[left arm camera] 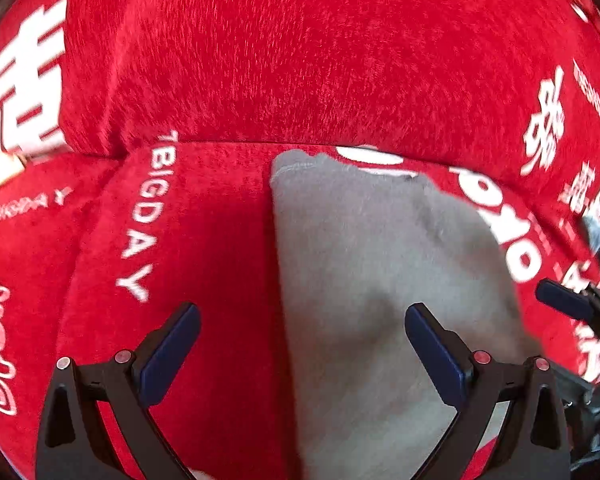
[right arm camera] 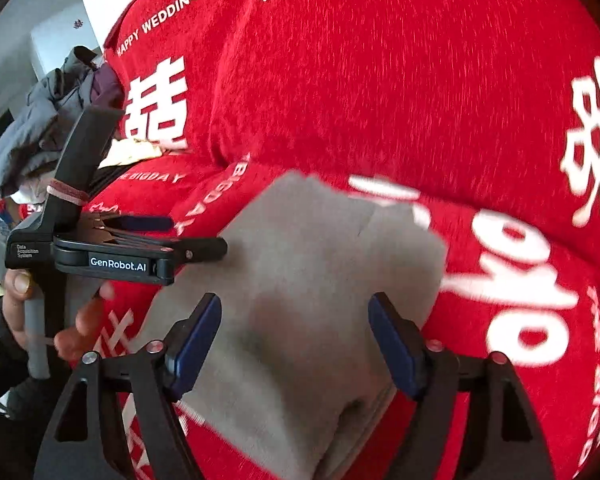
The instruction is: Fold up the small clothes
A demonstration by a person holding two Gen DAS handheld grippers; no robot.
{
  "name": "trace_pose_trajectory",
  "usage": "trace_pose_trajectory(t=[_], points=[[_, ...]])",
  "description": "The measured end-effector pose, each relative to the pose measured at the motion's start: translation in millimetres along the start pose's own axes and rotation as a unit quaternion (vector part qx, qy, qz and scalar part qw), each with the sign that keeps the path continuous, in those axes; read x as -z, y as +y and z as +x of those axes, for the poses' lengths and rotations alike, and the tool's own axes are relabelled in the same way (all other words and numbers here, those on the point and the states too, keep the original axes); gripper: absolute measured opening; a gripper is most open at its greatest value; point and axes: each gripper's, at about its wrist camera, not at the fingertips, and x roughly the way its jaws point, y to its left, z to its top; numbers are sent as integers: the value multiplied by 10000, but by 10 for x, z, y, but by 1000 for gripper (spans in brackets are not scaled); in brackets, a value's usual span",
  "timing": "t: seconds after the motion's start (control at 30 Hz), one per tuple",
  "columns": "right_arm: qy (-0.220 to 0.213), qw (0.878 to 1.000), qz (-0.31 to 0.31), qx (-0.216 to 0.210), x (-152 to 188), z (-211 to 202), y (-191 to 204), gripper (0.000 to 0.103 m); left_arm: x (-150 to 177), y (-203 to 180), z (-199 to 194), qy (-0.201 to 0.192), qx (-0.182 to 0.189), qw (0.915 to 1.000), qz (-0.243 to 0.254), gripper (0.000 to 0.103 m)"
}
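Grey garment [left arm camera: 380,280]: a small, soft grey piece of clothing lies flat on a red sofa cover [left arm camera: 300,60], its far edge close to the crease where seat meets backrest; in the right wrist view [right arm camera: 320,280] the top edge shows a small notch and the near end bunches into a fold.

Left gripper [left arm camera: 302,344]: jaws spread wide, nothing between them; the blue-padded right finger [left arm camera: 436,352] hangs over the grey cloth, while the left one sits over bare red fabric just beside the garment's left edge. Whether the pads touch the cloth cannot be told.

Right gripper [right arm camera: 296,340]: also wide open and holding nothing, both fingers straddling the garment's near part, the cloth running between and beneath them.

Seen from the right: the left gripper's black body, marked "GenRobot.AI", points in from the left, its tip at the garment's left edge, a person's hand [right arm camera: 40,312] on its handle.

Sofa cover: red plush printed in white with "BIGDAY", "HAPPY WEDDING" and large characters.

Background: a pile of grey clothes [right arm camera: 40,128] well apart, at far left.
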Motion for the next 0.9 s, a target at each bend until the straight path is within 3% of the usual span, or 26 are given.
trace_pose_trajectory(t=[0.07,0.17,0.2,0.3,0.43,0.53,0.63,0.83,0.9], points=[[285,9996,34,58,-136,260,-111,79,-136,-43,152,207,105,9997,-34,102],[854,9956,323,191,-213,749,-291,79,-265,-65,508,713,-248,9971,-101,102],[1050,9927,434,407,-201,906,-390,79,-283,-51,601,855,-175,9961,-157,102],[810,9915,877,515,-272,776,-522,79,-329,94,668,1061,221,9927,-524,102],[358,9871,1401,682,-141,266,-731,81,-275,384,346,676,388,9944,-711,102],[39,9767,2111,389,122,-136,-1007,81,-111,644,187,637,577,9927,-848,102],[-51,9662,2576,30,279,-250,-1115,81,18,778,198,768,799,9889,-994,102],[452,9583,2779,-492,405,228,-955,81,90,388,303,846,1243,9853,-806,102],[680,9552,2824,-565,425,467,-888,82,81,227,414,991,1231,9849,-704,102]])
